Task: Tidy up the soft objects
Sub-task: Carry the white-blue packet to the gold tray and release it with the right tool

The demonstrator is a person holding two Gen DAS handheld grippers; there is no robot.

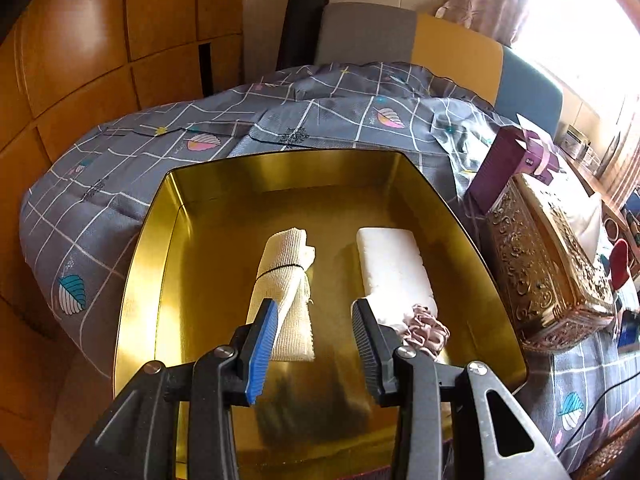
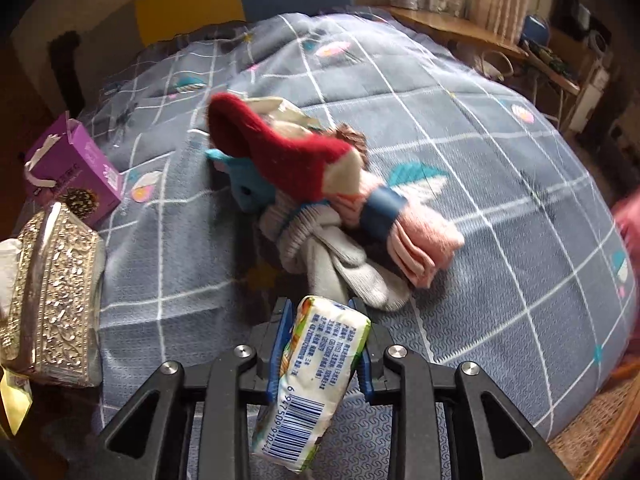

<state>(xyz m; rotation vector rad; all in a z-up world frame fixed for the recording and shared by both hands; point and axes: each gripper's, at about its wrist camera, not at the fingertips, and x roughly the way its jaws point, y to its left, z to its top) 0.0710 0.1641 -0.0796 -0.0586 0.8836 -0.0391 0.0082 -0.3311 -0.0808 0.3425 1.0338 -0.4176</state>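
In the left wrist view a gold tin tray (image 1: 148, 248) lies on the bed. In it lie a rolled cream cloth (image 1: 282, 280), a white foam block (image 1: 390, 268) and a pink scrunchie (image 1: 424, 330). My left gripper (image 1: 316, 324) is open and empty above the tray's near part. In the right wrist view my right gripper (image 2: 320, 320) is shut on a tissue pack (image 2: 316, 376) with a barcode, above the bed. Ahead of it is a pile of socks: red (image 2: 280, 148), pink with a blue band (image 2: 408, 236), grey (image 2: 352, 276), and a blue soft thing (image 2: 250, 188).
An ornate gold tissue box (image 1: 548, 264) stands right of the tray; it also shows in the right wrist view (image 2: 56, 292). A purple carton (image 2: 76, 172) stands behind it. The grey patterned quilt (image 2: 500, 184) covers the bed. A wooden wardrobe (image 1: 80, 60) is at the left.
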